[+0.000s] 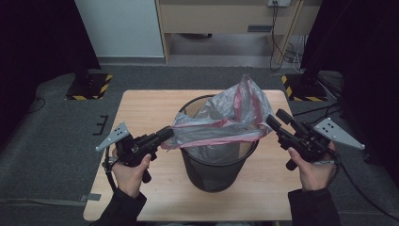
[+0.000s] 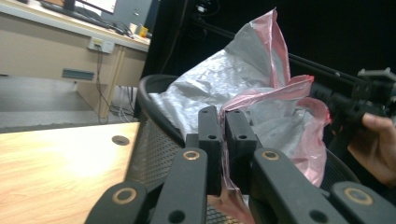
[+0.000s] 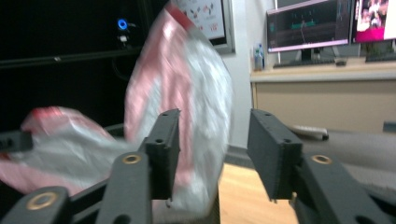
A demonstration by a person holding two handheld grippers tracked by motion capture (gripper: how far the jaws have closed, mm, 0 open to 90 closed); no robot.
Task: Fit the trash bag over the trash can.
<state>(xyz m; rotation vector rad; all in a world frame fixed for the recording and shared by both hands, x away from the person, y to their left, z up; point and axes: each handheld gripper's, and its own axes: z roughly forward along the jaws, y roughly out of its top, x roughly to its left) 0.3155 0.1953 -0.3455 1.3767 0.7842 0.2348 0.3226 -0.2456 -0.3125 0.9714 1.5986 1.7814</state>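
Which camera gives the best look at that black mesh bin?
The high view: the whole bin stands on the table with the bag draped over its rim. The left gripper view catches part of its rim and mesh wall; the right gripper view shows mostly bag.

Grey-and-pink bag [image 1: 226, 117], black mesh bin [image 1: 214, 169]

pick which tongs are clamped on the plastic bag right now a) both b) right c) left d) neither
c: the left tongs are pinched shut on the pink edge of the plastic bag, while the right tongs stand open with their pads off it.
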